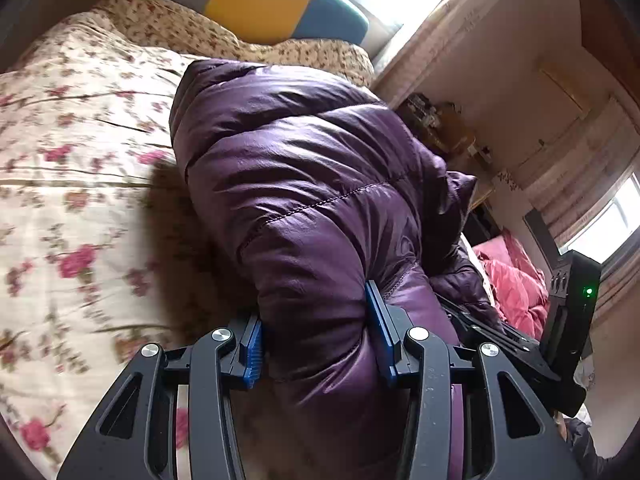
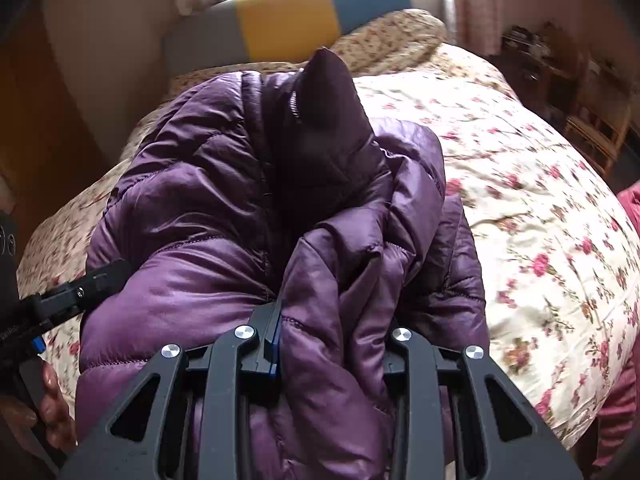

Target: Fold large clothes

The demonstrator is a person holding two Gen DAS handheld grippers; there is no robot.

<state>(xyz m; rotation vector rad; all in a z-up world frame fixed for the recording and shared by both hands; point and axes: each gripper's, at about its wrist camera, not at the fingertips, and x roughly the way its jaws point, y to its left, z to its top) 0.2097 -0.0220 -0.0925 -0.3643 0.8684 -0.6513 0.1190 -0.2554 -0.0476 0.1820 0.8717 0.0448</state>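
Floral bedding (image 1: 72,168) fills most of what you see, with a grey, yellow and blue headboard (image 1: 276,0) behind it and bright windows washing out the far wall. Your purple jacket (image 1: 304,184) lies bunched on the bed, quilted and puffy, its lower part running out of both views beneath the tools.

Your left gripper (image 1: 316,344) has its blue pads pressed into a thick roll of the jacket, partly closed with the fabric bulging between them. Your right gripper (image 2: 332,344) clamps a narrower fold of the same jacket (image 2: 224,200); only its left blue pad shows, the other being buried under the cloth.

From the right wrist view, the jacket's dark collar (image 2: 324,120) stands up in a peak, with a short run of zip showing, and the layers beneath are too rumpled to tell sleeve from body. Your left tool pokes in at that view's left edge, and fingers (image 2: 52,408) wrap its handle, mostly cut off. Pink fabric (image 1: 516,280) lies beyond the bed, blurred. Shelving by the wall is too dim to read.
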